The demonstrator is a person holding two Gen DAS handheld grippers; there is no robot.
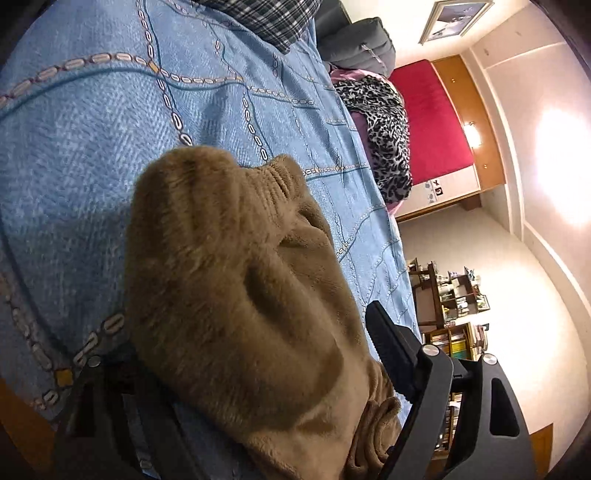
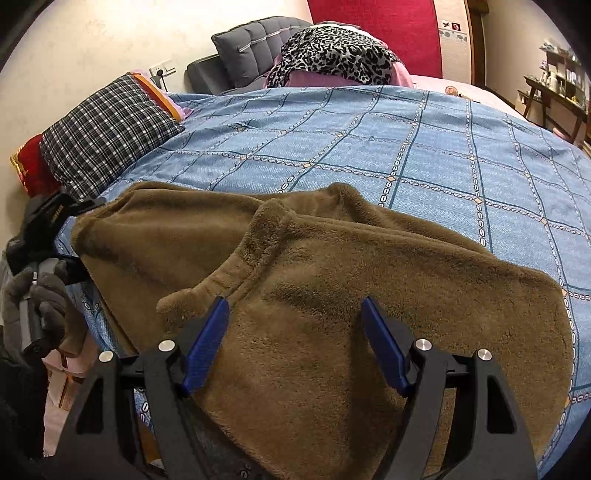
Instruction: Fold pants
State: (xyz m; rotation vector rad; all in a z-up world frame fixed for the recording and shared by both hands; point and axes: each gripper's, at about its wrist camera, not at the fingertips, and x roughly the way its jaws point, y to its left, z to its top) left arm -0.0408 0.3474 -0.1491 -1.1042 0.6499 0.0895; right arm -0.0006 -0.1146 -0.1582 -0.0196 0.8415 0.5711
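The right tool (image 2: 291,325) hangs just over the brown fleece pants (image 2: 332,295), its two blue fingers (image 2: 207,347) spread wide apart with only plush cloth showing between them; nothing is pinched there. From its own camera the pants lie across the near part of the bed, partly folded, one layer lapped over another with a ribbed seam running down toward the left blue finger. The far edge of the cloth rises in a soft hump.

The left tool (image 2: 44,229) sits at the left near corner of the pants, by the edge of the bed, held by a hand in a grey glove (image 2: 40,306). In the left wrist view the pants (image 1: 240,295) bulge up between its fingers and hide most of them; one black finger (image 1: 391,343) shows against the right side of the cloth, the other is buried under the fleece. The fabric seems gathered between them, but I cannot tell whether they are really clamped on it.

Under the pants spreads a blue bedspread (image 2: 406,155) patterned with chain-link lines. At its far left lies a black-and-white checked pillow (image 2: 107,129), with a red cushion (image 2: 29,166) beside it. Farther back are a grey quilted cushion (image 2: 255,40) and a leopard-print cloth (image 2: 332,55) over something pink. A red panel (image 2: 373,29) stands against the far wall, and wooden shelves (image 2: 557,85) are at the far right.
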